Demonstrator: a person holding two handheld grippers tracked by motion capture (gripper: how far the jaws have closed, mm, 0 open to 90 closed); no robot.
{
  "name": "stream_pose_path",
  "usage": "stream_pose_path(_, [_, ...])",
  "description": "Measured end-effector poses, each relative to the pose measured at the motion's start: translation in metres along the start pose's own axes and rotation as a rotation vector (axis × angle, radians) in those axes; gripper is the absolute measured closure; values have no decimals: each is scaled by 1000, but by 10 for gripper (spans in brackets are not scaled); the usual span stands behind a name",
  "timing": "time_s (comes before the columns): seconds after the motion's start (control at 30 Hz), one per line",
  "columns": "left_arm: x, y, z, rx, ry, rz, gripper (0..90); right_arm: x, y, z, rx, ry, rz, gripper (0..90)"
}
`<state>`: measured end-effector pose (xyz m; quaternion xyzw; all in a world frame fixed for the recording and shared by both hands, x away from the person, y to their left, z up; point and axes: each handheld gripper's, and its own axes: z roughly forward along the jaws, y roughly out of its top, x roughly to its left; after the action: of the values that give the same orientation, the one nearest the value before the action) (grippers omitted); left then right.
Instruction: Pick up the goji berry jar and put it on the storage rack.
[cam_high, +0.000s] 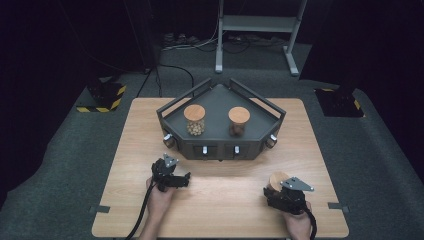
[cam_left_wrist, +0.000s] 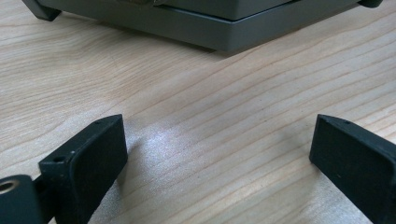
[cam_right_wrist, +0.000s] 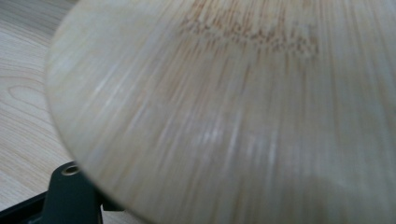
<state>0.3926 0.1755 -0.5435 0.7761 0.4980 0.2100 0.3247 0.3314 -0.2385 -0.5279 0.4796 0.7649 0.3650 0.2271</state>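
A jar with a bamboo lid (cam_high: 277, 179) stands at the table's front right, inside my right gripper (cam_high: 276, 189), which looks shut on it. In the right gripper view the lid (cam_right_wrist: 224, 107) looms close and blurred above one black finger (cam_right_wrist: 70, 196); the jar's body is hidden. My left gripper (cam_high: 181, 177) rests low over the wood at the front left. Its jaws stand wide open (cam_left_wrist: 217, 149) with nothing between them. Two more lidded jars sit on the dark grey tray (cam_high: 220, 97): one with pale balls (cam_high: 194, 120), one with dark contents (cam_high: 239, 121).
The tray stands at the back middle of the wooden table (cam_high: 220, 205), with knobs along its front; its base edge (cam_left_wrist: 201, 23) lies just ahead of the left gripper. Grey carpet, cables and a white stand frame (cam_high: 255, 30) lie beyond the table.
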Motion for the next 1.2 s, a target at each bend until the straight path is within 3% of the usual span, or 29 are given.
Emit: stream_pose_path(1.2, [0,0,0,0,0,0,43,2,18,-4,-4,41,-3,257])
